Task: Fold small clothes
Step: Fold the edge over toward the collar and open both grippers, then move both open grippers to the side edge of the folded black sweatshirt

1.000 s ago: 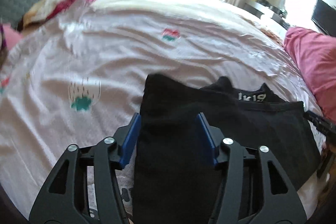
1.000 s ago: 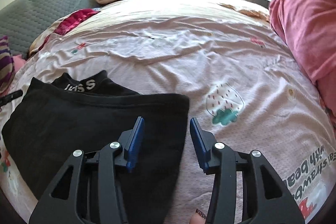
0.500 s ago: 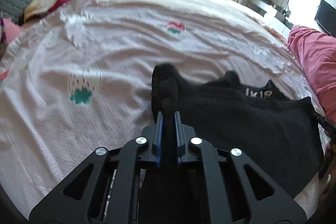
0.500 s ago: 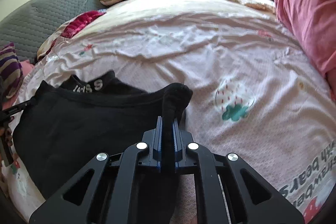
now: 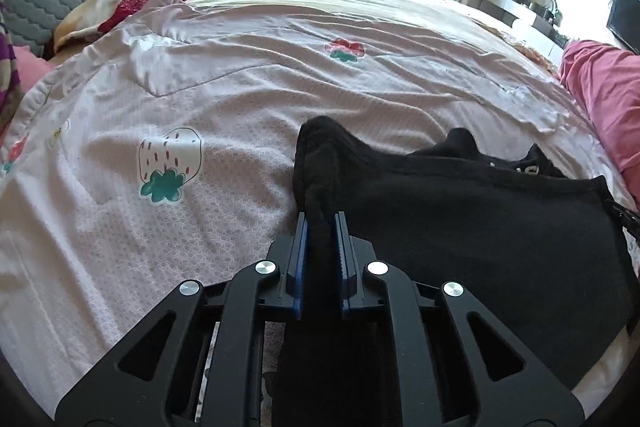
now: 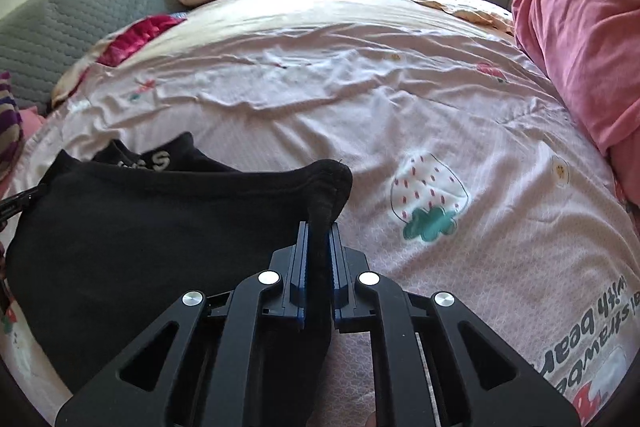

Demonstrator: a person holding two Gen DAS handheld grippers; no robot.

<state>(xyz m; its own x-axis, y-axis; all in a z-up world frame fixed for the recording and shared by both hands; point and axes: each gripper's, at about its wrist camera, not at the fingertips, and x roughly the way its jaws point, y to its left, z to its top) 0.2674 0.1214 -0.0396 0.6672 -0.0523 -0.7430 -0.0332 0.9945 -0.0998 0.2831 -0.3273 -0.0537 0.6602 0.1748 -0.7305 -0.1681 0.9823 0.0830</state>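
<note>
Left claw (image 5: 320, 223) is clamped on one bunched corner of the black garment (image 5: 480, 227); right claw (image 6: 318, 231) is clamped on the other corner. Garment is spread on the pink bed sheet (image 5: 280, 67).

Left gripper (image 5: 321, 227) and right gripper (image 6: 319, 233), both angled downward toward the bed, each with blue-padded jaws clamped tight on a pinched-up corner of the black garment (image 5: 460, 211) between them.
</note>
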